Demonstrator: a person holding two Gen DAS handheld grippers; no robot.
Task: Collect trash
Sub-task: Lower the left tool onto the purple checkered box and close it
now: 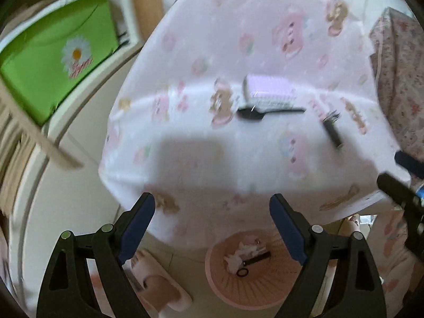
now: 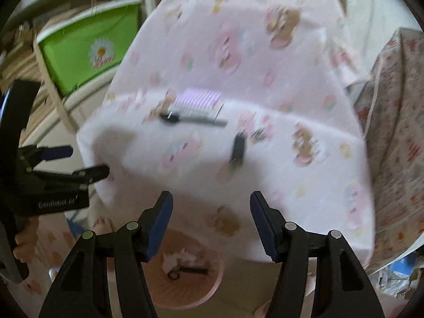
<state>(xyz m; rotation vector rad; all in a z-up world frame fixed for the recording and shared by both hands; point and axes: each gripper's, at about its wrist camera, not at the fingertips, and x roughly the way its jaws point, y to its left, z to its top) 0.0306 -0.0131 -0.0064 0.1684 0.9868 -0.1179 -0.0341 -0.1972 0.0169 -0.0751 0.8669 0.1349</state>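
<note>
A: What's hard to read?
B: Motion blur. The black stick (image 1: pixel 332 131) on the bench (image 1: pixel 185 159) at one o'clock is unclear, as is the comb (image 1: pixel 267 110) at twelve.
A: Tools?
B: Left tool (image 1: pixel 212 228) wide, right tool (image 2: pixel 210 225) parted, both empty.
A: Trash?
B: In the pink bin (image 1: pixel 249 291) at six, partly hidden under the bench edge.

My left gripper (image 1: pixel 212 225) has black triangular arms with cut-out windows, round silver pivot pins and dark blue ribbed pads on its fingers (image 1: pixel 137 228). My right gripper (image 2: pixel 211 225) is built the same, blue pads (image 2: pixel 159 228) included. On the left unit's black body, seen from the right wrist, I read pale lettering. Below I wear pink-patterned pyjama trousers (image 1: pixel 392 254).
</note>
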